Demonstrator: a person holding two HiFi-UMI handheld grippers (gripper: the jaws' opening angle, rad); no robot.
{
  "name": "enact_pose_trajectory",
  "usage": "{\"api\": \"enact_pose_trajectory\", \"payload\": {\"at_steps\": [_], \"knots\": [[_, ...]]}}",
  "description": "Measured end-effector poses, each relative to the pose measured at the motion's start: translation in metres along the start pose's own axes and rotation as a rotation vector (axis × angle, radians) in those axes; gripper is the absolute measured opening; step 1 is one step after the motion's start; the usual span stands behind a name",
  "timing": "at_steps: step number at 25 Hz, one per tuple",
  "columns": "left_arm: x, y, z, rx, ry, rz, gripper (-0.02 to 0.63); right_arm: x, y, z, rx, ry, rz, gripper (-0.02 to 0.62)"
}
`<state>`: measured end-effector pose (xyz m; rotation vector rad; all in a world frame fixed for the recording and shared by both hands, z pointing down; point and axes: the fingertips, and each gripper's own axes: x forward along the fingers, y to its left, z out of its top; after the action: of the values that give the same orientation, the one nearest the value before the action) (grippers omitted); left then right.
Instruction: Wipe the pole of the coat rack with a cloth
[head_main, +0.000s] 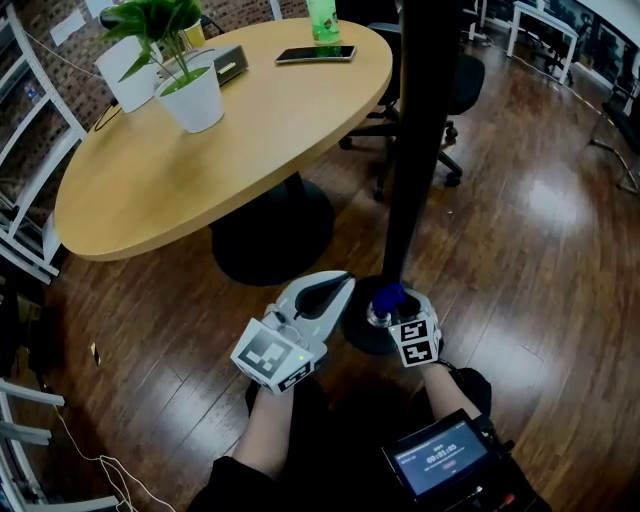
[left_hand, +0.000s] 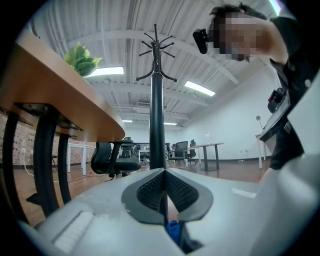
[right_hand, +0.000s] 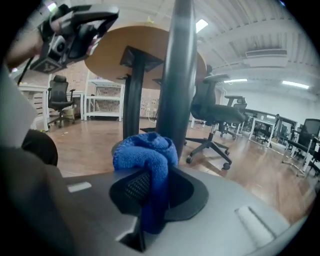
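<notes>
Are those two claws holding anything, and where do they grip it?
The right gripper pinches a blue cloth near its middle; the left gripper, shut, holds nothing.

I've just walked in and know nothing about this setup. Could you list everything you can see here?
table: one, round, light wood, upper left
potted plants: two, white pots with green leaves, on the table's left part
phone: one, dark, on the table's far side
bottle: one, green, just behind the phone
pole: one, black, standing on the floor right of the table
office chair: one, black, behind the pole
cloth: one, blue, low beside the pole
left gripper: one, pale grey, jaws together
right gripper: one, pale grey, shut on the cloth
</notes>
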<state>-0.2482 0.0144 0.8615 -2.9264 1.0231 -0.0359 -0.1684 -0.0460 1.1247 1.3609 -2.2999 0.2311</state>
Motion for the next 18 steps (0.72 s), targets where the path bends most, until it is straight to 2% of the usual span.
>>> {"api": "enact_pose_trajectory", "payload": {"at_steps": [3, 8, 12, 15, 18], "knots": [[0.001, 0.002, 0.004, 0.002, -0.007, -0.001, 0.002, -0.026, -0.003, 0.052, 0.053, -0.113, 0.01, 0.051], [0.005, 0.002, 0.02, -0.007, -0.028, -0.003, 0.002, -0.097, -0.022, 0.183, 0.099, -0.415, -0.007, 0.051], [0.009, -0.003, 0.049, 0.023, -0.068, -0.037, 0.002, -0.151, -0.039, 0.288, 0.063, -0.644, -0.028, 0.051], [0.0, -0.009, 0.073, 0.043, -0.097, -0.053, 0.002, -0.194, -0.046, 0.367, -0.01, -0.836, -0.063, 0.051], [-0.009, -0.017, 0.092, 0.08, -0.113, -0.071, 0.002, -0.228, -0.053, 0.424, -0.051, -0.963, -0.086, 0.051]]}}
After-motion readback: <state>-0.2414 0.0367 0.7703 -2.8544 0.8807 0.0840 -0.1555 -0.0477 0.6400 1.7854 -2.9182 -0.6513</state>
